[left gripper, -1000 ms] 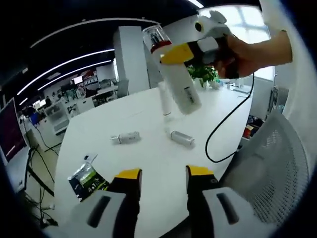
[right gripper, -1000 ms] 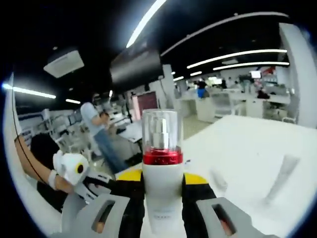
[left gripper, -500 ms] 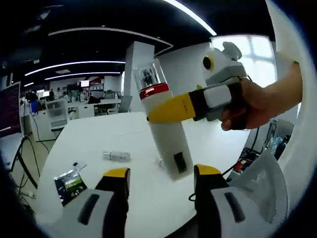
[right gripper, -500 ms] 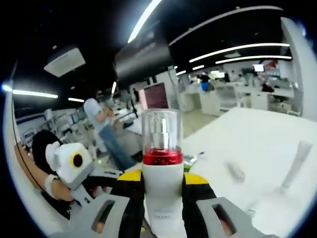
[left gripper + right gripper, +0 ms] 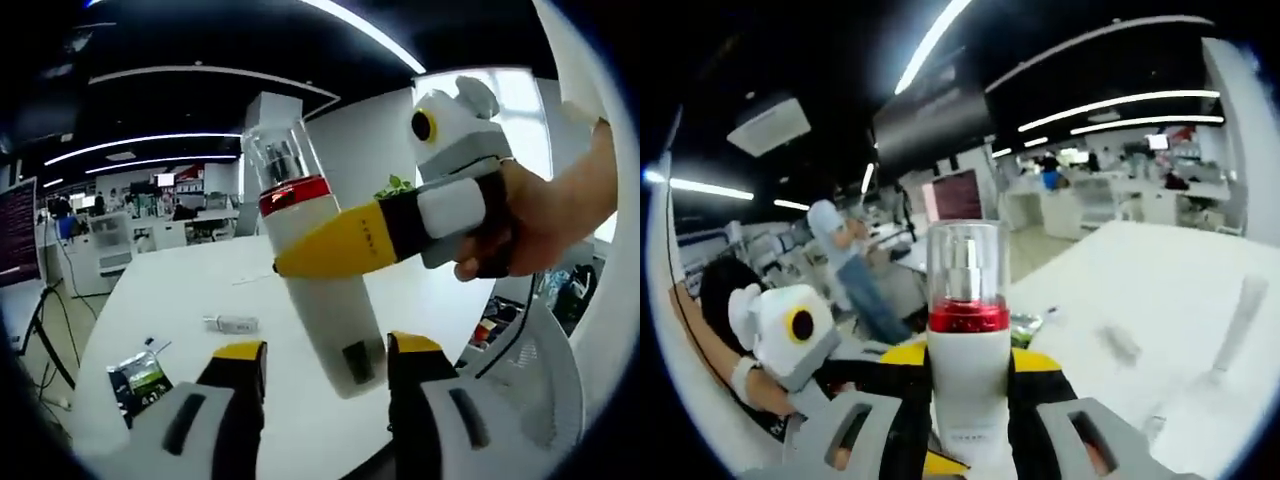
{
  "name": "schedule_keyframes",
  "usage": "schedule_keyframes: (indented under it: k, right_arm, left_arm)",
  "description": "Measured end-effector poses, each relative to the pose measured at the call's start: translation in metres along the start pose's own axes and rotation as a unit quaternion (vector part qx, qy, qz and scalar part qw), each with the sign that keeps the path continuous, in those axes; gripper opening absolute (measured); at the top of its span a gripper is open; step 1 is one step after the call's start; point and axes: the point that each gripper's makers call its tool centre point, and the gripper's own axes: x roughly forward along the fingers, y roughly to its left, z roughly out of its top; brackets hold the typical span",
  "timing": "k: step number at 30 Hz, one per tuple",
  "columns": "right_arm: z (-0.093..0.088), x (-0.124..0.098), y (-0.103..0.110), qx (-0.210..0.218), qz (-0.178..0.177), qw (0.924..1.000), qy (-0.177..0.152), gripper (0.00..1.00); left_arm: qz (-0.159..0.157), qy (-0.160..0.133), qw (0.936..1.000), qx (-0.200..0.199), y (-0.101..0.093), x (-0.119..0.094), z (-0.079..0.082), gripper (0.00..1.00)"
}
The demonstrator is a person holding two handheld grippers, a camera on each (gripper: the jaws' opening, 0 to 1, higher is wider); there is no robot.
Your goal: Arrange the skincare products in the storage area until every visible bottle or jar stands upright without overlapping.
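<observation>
A white pump bottle (image 5: 322, 290) with a red band and a clear cap hangs tilted in the air, cap up. My right gripper (image 5: 310, 255) comes in from the right, held by a hand (image 5: 545, 215), and is shut on the bottle's body. The bottle's lower end sits between the spread yellow jaws of my left gripper (image 5: 325, 350), which is open. In the right gripper view the same bottle (image 5: 967, 390) stands straight up between the jaws of my right gripper (image 5: 968, 362). A small tube (image 5: 232, 323) lies flat on the white table (image 5: 180, 290).
A dark green sachet (image 5: 140, 378) lies near the table's left edge. A slim tube (image 5: 1230, 335) stands upright on the table, with a blurred small item (image 5: 1120, 345) beside it. A mesh chair (image 5: 545, 350) is at the right. A person (image 5: 845, 265) stands in the background.
The right gripper has carried the bottle closer and lower, so its base now sits between my left jaws. Both views have shifted with the hands.
</observation>
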Motion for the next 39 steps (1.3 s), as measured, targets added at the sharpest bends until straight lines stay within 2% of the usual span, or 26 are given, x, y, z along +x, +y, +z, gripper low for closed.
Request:
schedule_keyframes:
  k: [2,4,9,12,19,22,26,29,32,35,39]
  right_arm:
    - [0.001,0.001,-0.003,0.004,-0.004,1.0,0.004,0.22]
    - [0.007,0.0,-0.006,0.014,0.001,0.9999,-0.006,0.22]
    - [0.015,-0.002,-0.003,0.012,0.004,0.9996,-0.025,0.23]
    - [0.011,-0.001,0.004,0.035,0.009,0.9987,-0.035,0.23]
    - [-0.002,0.006,0.032,0.029,0.03,0.9989,-0.022,0.23]
    - [-0.002,0.005,0.032,0.028,0.028,0.999,-0.023,0.23]
    - [-0.001,0.002,0.03,0.03,0.035,0.9987,-0.021,0.23]
    - [-0.006,0.002,0.033,0.035,0.043,0.9984,-0.012,0.23]
    - [-0.014,0.004,0.041,0.021,0.053,0.9983,0.004,0.23]
    - [-0.02,0.003,0.043,0.014,0.063,0.9977,0.021,0.24]
    - [-0.029,-0.001,0.04,0.03,0.082,0.9958,0.028,0.24]
  left_arm:
    - [0.005,-0.007,0.9999,-0.008,0.004,-0.003,0.002,0.41]
    - [0.007,-0.005,0.9999,-0.011,0.004,-0.002,0.001,0.42]
    - [-0.01,0.0,0.9999,-0.004,-0.004,0.0,0.0,0.42]
    - [-0.015,0.003,0.9999,-0.008,-0.006,0.001,-0.002,0.41]
    - [-0.01,-0.004,0.9999,-0.009,-0.002,-0.001,0.001,0.39]
    - [-0.022,-0.006,0.9997,-0.003,-0.009,-0.002,0.001,0.31]
    - [-0.02,-0.006,0.9998,-0.006,-0.009,-0.002,0.002,0.3]
    - [-0.017,0.011,0.9998,0.008,-0.008,-0.004,-0.004,0.28]
    - [-0.008,0.046,0.9988,-0.012,-0.006,-0.009,-0.016,0.26]
    - [-0.012,0.057,0.9983,-0.002,-0.006,-0.01,-0.021,0.25]
    - [-0.023,0.074,0.997,0.003,-0.011,-0.011,-0.027,0.25]
